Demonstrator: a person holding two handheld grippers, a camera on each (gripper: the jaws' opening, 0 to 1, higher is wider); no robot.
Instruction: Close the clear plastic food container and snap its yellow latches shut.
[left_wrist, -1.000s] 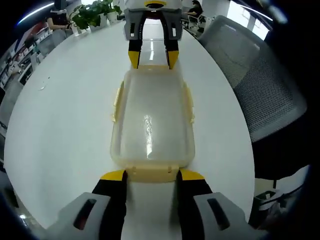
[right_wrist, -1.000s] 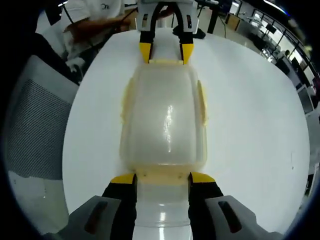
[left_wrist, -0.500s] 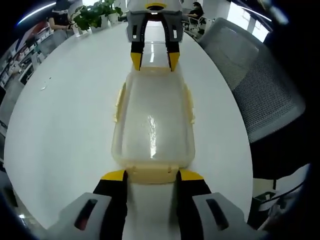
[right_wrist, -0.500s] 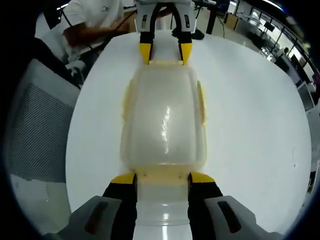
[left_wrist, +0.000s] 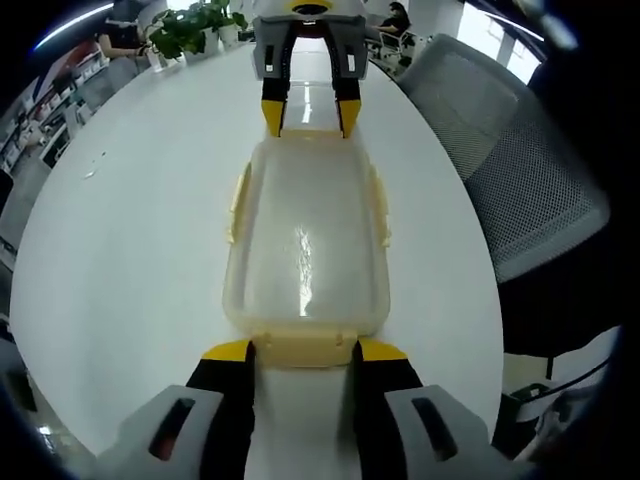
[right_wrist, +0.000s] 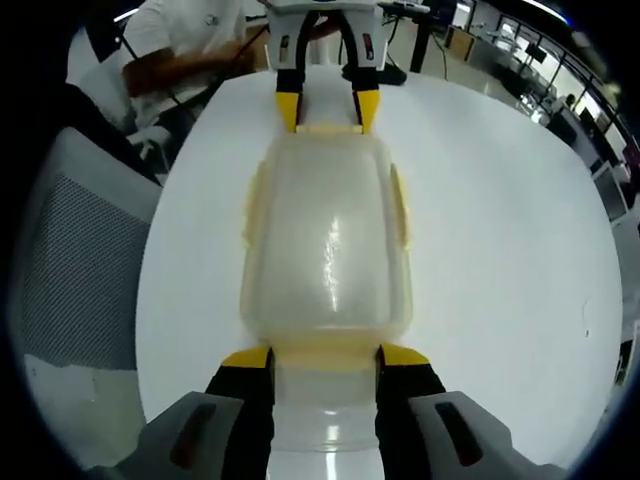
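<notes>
The clear plastic container lies lengthwise on the white table with its lid resting on top. Pale yellow side latches run along both long edges. My left gripper is open, its yellow fingertips flanking the near end latch. At the far end my right gripper straddles the opposite end latch. In the right gripper view the same container runs away from my open right gripper, with the left gripper at its far end.
The round white table has bare surface on both sides of the container. A grey mesh chair stands at the table's edge, also visible as the chair. Potted plants stand at the far rim. A seated person is behind the table.
Almost nothing: both grippers stay at the container's two ends, and each view has shifted only slightly.
</notes>
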